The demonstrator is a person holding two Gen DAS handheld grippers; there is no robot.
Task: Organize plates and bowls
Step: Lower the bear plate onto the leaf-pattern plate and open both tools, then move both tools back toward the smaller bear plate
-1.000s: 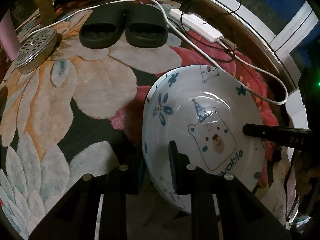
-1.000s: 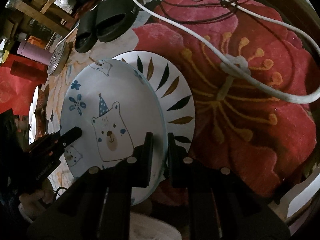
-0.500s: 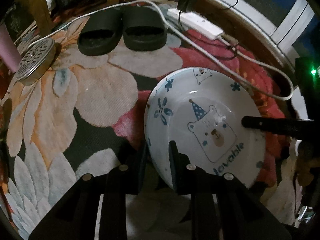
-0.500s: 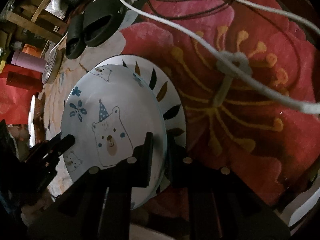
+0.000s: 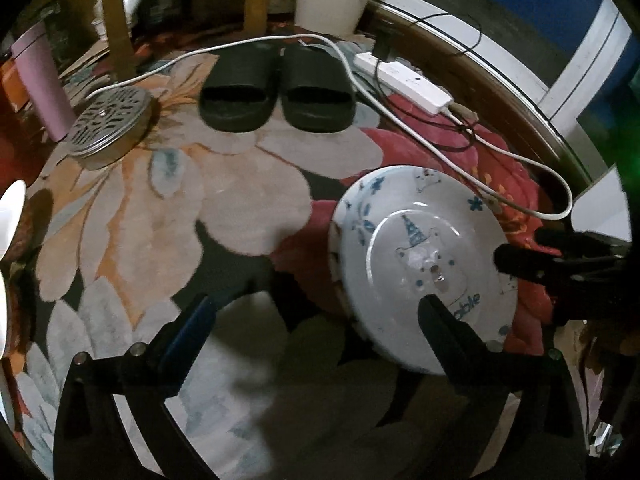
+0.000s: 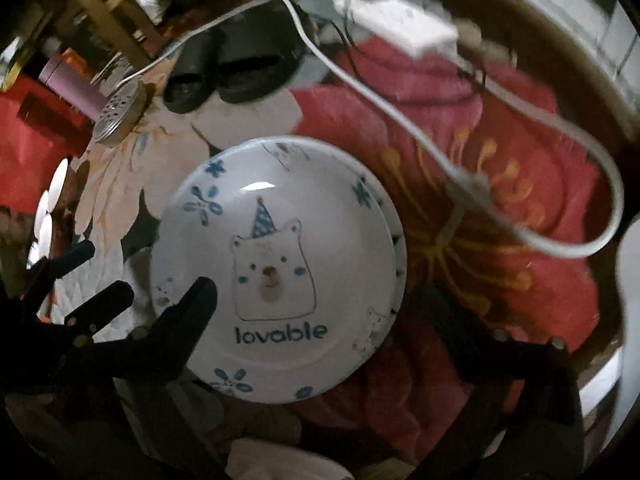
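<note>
A white bear plate (image 5: 420, 264) with blue flowers and the word "lovable" lies flat on the flowered rug, also in the right wrist view (image 6: 276, 264). It covers a leaf-patterned plate whose rim (image 6: 400, 240) peeks out at its right edge. My left gripper (image 5: 316, 324) is open; its right finger (image 5: 444, 328) lies over the plate's near edge. My right gripper (image 6: 316, 300) is open, its jaws wide on either side of the plate. The left gripper shows at the left of the right wrist view (image 6: 92, 280).
Black slippers (image 5: 276, 92), a white power strip (image 5: 404, 80) with cables (image 5: 480, 160), a perforated metal lid (image 5: 112, 124) and a pink tumbler (image 5: 40, 84) lie on the rug (image 5: 160, 220). White dishes (image 5: 10, 216) stand at the far left.
Both grippers were shut on the bear plate's rim, holding it tilted over the leaf plate. Now both have opened and the plate lies flat on the leaf plate.
</note>
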